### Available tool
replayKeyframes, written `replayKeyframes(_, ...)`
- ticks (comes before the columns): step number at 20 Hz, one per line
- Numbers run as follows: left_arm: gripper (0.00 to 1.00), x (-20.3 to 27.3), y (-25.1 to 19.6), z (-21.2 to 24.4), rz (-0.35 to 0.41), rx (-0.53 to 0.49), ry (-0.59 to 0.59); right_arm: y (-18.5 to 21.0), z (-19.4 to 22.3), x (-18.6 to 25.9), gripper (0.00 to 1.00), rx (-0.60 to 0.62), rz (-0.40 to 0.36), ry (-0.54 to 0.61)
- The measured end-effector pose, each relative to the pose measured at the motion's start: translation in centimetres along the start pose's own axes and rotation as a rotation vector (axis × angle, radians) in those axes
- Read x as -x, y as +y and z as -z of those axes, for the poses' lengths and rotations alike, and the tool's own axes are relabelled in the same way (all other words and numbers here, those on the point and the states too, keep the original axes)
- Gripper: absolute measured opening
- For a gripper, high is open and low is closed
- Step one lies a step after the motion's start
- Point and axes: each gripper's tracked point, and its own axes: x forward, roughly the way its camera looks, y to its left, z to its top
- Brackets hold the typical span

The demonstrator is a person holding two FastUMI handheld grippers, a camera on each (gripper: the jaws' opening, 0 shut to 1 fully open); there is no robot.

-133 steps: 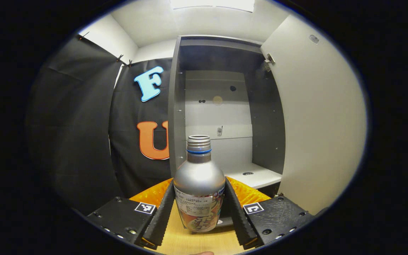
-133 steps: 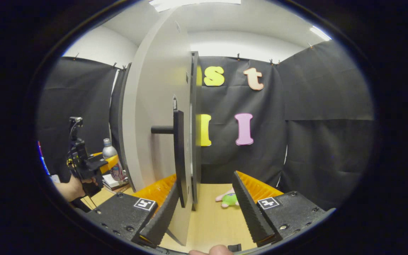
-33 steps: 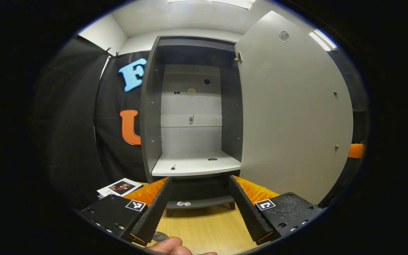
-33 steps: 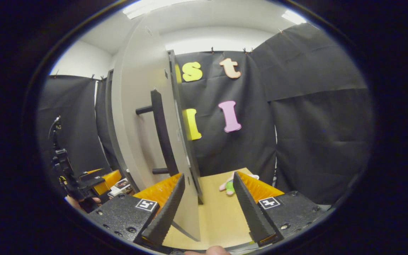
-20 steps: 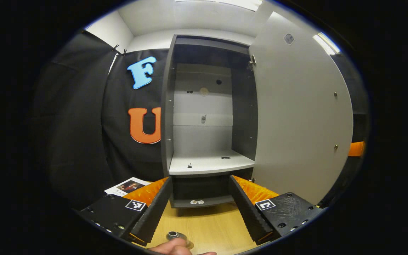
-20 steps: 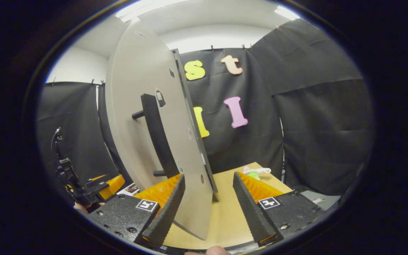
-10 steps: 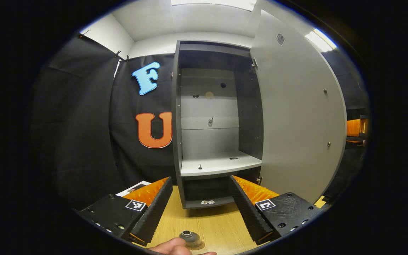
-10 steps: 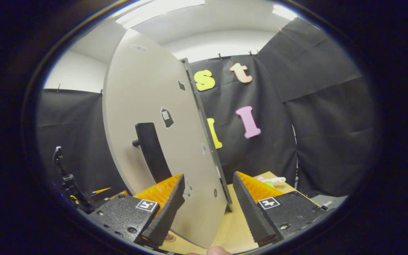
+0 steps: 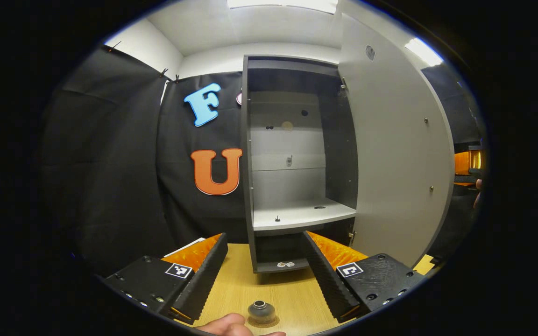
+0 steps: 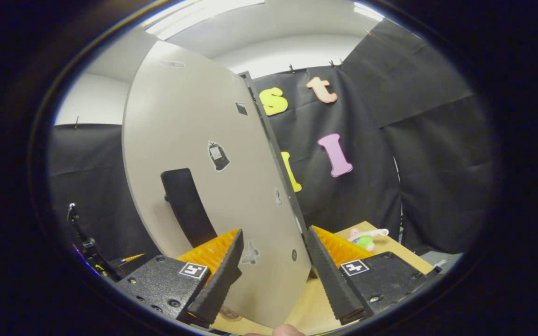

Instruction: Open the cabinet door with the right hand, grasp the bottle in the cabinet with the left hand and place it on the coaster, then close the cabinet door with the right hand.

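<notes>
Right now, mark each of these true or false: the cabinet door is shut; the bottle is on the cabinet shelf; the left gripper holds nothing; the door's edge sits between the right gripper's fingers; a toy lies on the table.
1. The cabinet door is shut. False: it stands open.
2. The bottle is on the cabinet shelf. False: it stands on the table, in front of the cabinet.
3. The left gripper holds nothing. True: its fingers are spread with only table between them.
4. The door's edge sits between the right gripper's fingers. True.
5. A toy lies on the table. True, seen in the right gripper view.
</notes>
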Motion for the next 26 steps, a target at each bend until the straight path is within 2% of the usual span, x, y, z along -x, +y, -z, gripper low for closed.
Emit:
replayKeyframes(6,0.96,0.7,1.9,0.7,-0.045,0.01,0.02,1.5,0.4,-1.4,0.89,0.021,-0.045,0.017)
replayKeyframes(13,0.96,1.7,3.3,1.0,-0.08,0.007,0.026,2.8,1.5,-2.6,0.89,-0.045,-0.07,0.051)
replayKeyframes(21,0.96,3.1,6.8,1.5,-0.146,0.01,0.036,6.0,2.7,-4.8,0.89,-0.048,-0.131,0.073)
replayKeyframes(26,0.96,4.6,9.6,2.0,-0.214,0.006,0.055,8.1,5.2,-7.2,0.89,-0.08,-0.178,0.158)
